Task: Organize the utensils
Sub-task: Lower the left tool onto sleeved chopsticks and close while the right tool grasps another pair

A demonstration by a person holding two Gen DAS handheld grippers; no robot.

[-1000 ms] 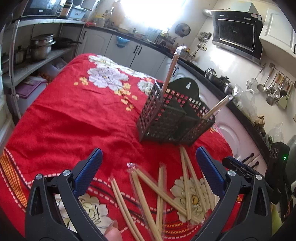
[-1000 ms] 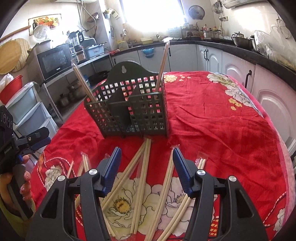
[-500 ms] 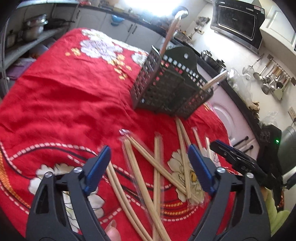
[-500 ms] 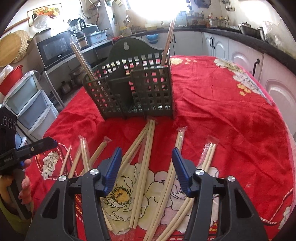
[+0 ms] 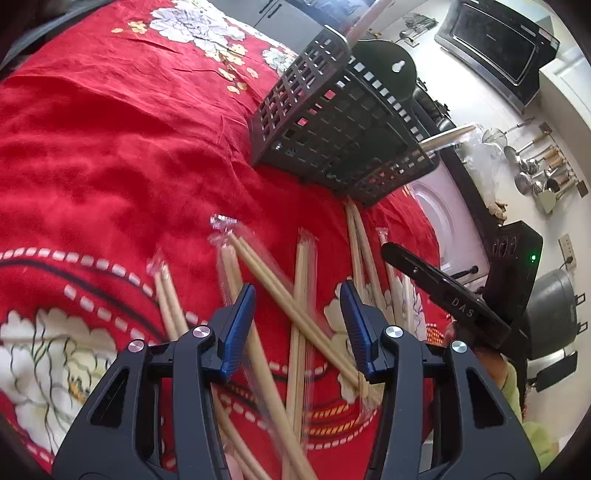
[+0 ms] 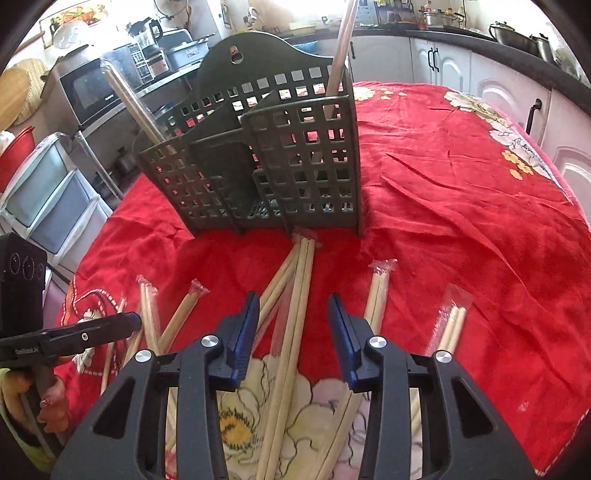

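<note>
Several pairs of wooden chopsticks in clear wrappers lie fanned on the red flowered tablecloth (image 5: 110, 147) in front of a dark lattice caddy (image 5: 332, 122). A chopstick pair (image 5: 365, 18) stands in each end compartment. My left gripper (image 5: 297, 325) hovers low over two crossed wrapped pairs (image 5: 280, 291); its jaws are closing, and the pads are clear of the sticks. My right gripper (image 6: 293, 328) straddles a long pair (image 6: 299, 295) that points at the caddy (image 6: 258, 155); its jaws are also closing without touching.
The other handheld gripper shows at each view's side, the right gripper (image 5: 391, 254) and the left gripper (image 6: 129, 321). A microwave (image 6: 92, 88) and plastic drawers (image 6: 48, 192) stand beyond the table's left. White cabinets (image 6: 498, 85) line the far side, with hanging ladles (image 5: 535, 166).
Both grippers have sunk toward the chopsticks and tipped further down. Both pairs of jaws have narrowed, the left by much more. The caddy and sticks lie as before.
</note>
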